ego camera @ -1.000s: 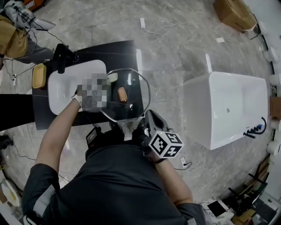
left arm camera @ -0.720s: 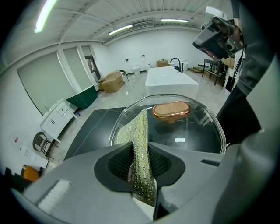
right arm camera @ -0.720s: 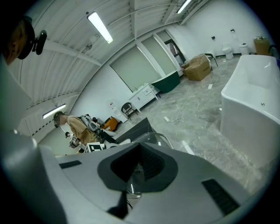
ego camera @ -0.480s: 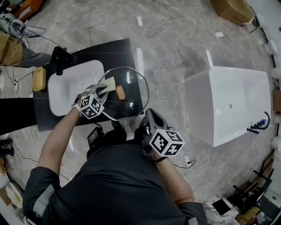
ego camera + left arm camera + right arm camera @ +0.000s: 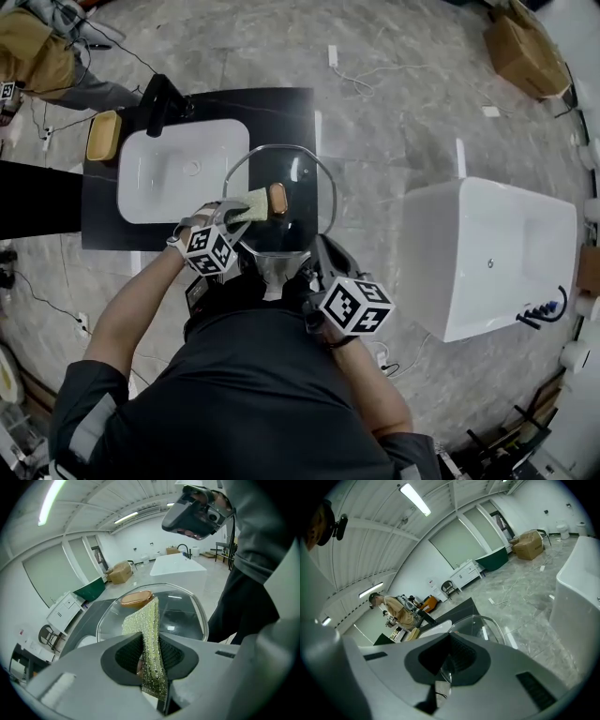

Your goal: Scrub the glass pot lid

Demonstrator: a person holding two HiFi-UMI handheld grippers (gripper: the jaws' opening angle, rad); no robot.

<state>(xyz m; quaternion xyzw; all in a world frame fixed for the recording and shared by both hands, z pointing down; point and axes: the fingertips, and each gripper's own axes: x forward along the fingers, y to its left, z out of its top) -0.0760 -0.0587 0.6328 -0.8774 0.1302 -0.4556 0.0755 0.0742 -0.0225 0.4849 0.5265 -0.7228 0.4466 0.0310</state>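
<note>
Left claw (image 5: 151, 663) pinches yellow-green mesh pad (image 5: 149, 625); right claw (image 5: 443, 665) clamps round glass lid (image 5: 185, 616) rim. Bare glass ahead; pad has slid nearer brown knob (image 5: 136, 598).

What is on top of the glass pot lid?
A brown knob tops the glass lid. The left gripper holds a yellow-green scouring pad over it, beside the knob. The glass under the pad is covered.

Left gripper (image 5: 232, 214), arm reaching forward, jaws clamped on a yellow-green mesh scouring pad (image 5: 249, 204) at the round glass pot lid's (image 5: 305, 211) left side. Right gripper (image 5: 314, 258), tucked near the torso, pinches the lid's near rim.
</note>
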